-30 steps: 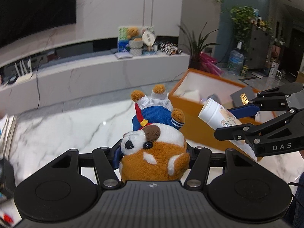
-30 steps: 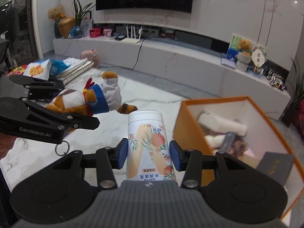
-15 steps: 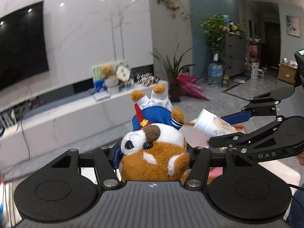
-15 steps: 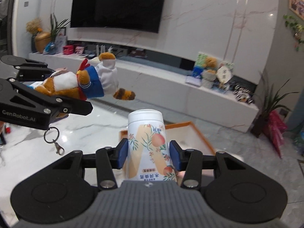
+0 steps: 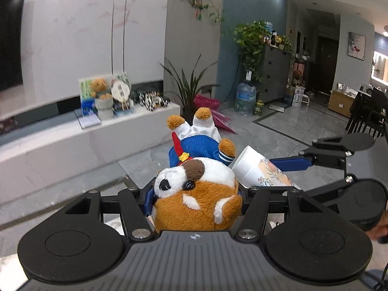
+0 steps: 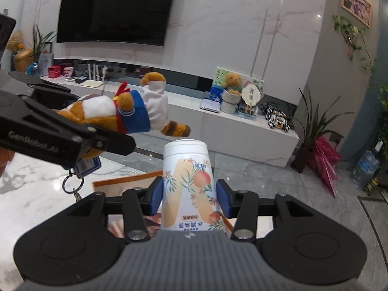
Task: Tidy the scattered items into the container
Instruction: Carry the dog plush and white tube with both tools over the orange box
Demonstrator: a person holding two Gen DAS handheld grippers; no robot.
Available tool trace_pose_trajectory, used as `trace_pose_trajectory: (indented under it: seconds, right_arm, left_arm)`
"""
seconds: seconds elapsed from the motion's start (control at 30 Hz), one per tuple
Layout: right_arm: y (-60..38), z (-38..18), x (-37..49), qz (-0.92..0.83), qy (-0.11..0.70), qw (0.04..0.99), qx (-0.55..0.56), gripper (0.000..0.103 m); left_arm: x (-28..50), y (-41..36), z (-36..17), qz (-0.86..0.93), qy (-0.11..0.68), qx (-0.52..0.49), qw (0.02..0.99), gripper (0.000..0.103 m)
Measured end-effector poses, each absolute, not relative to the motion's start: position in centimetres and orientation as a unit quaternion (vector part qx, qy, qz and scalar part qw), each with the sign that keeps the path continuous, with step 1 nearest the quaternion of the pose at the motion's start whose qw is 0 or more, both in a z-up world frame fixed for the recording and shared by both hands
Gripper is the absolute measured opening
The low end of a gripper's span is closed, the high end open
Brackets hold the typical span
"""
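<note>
My left gripper [image 5: 196, 197] is shut on a brown-and-white plush toy [image 5: 194, 177] in a blue and white outfit, held head-first with its feet pointing away. From the right wrist view the same plush toy [image 6: 135, 114] hangs in the air in the left gripper [image 6: 101, 118], up at the left. My right gripper [image 6: 189, 195] is shut on a white canister [image 6: 189, 181] printed with peaches, standing upright between the blue pads. In the left wrist view that canister [image 5: 262, 172] sits just right of the plush, in the right gripper [image 5: 281, 177]. The orange box [image 6: 126, 181] shows only its rim, low behind the canister.
A white marble table [image 6: 24, 177] lies at the lower left. Beyond it runs a long white TV console [image 6: 242, 126] with small ornaments, under a wall TV [image 6: 116, 9]. A potted plant [image 6: 312, 131] and a water jug [image 5: 245, 97] stand on the grey floor to the right.
Both grippers have risen and swung to the right, each keeping its item. The orange box has dropped out of the left wrist view and sunk low in the right one.
</note>
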State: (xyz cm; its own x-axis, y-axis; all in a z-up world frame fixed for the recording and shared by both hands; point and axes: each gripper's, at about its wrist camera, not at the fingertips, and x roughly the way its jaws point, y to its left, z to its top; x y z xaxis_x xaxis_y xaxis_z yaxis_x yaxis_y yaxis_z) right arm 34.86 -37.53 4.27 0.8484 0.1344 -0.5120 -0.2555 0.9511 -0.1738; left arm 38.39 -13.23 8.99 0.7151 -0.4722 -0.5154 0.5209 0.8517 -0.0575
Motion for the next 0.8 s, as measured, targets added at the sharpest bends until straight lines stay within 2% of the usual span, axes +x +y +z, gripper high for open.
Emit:
trace_pose_trajectory:
  seconds: [0.4, 0.8]
  right_arm:
    - [-38.8, -1.8, 41.7, 0.086, 0.308, 0.943, -0.088, 0.05]
    - [-38.0, -6.2, 44.7, 0.087, 0.343, 0.932, -0.076, 0.05]
  left_arm:
    - [44.6, -13.5, 1.9, -0.25, 0.348, 0.051, 0.902, 0.068]
    - [46.0, -12.9, -1.1, -0.242, 0.39, 0.072, 0.886, 0.068]
